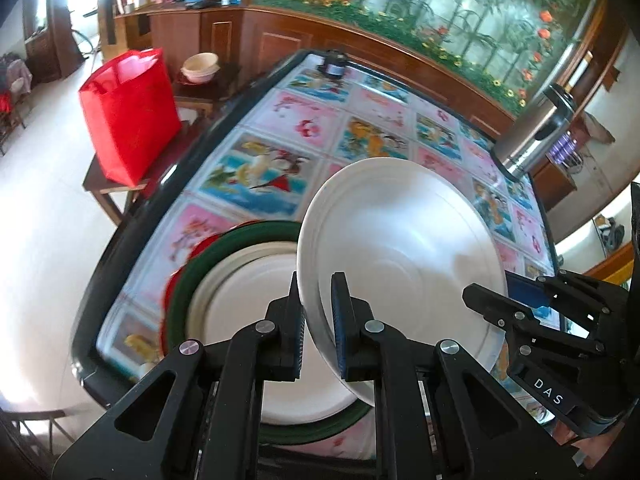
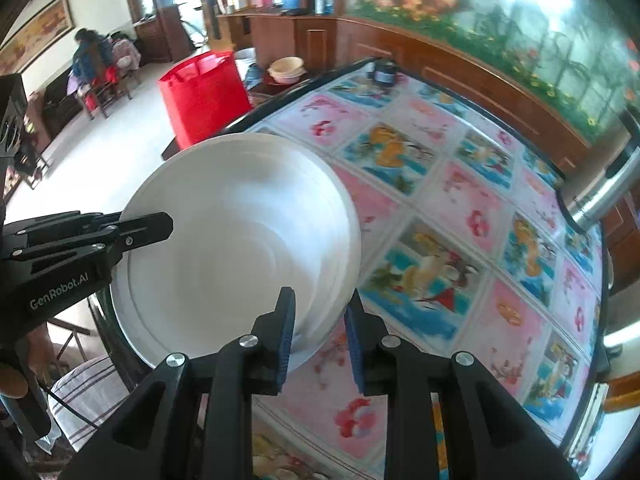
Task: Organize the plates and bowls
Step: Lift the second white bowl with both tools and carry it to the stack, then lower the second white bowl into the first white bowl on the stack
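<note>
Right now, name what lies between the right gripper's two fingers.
The rim of the white plate lies between the right gripper fingers, as the right wrist view shows.

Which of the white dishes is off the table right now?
The white bowl pinched at its rim by the left tool, tilted in the air. The other white dish lies flat in the green-rimmed stack on the table.

The right claw (image 2: pixel 320 336) straddles the rim of a tilted white plate (image 2: pixel 236 240) above the picture-covered bench (image 2: pixel 460 208), its pads apart.
</note>
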The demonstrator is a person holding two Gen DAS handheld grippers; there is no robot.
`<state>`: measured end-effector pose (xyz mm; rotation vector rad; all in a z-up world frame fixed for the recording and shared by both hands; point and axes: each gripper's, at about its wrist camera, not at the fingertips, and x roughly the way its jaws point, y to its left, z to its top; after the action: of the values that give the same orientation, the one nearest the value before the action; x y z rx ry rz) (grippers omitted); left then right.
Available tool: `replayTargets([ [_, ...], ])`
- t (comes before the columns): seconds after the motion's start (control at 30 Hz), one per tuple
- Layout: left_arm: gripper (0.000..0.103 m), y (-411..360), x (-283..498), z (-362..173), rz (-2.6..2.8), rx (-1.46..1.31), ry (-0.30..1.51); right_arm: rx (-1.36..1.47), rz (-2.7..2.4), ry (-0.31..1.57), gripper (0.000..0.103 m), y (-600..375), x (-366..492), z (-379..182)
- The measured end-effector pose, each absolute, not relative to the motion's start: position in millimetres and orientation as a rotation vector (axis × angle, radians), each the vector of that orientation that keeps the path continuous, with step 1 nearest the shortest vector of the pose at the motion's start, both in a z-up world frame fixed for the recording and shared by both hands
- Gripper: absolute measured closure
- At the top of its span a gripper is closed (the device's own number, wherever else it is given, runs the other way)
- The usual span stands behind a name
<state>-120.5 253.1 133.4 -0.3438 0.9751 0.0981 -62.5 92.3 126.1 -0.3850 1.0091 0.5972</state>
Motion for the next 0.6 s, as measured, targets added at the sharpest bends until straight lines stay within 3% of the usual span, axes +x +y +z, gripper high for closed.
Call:
replayTargets([
  [0.6,0.091,282.1,-156.1,123.1,0.169,-0.341,0.951,-0.46,0.671,1.029,0.074,135.9,-81.0,111.2],
])
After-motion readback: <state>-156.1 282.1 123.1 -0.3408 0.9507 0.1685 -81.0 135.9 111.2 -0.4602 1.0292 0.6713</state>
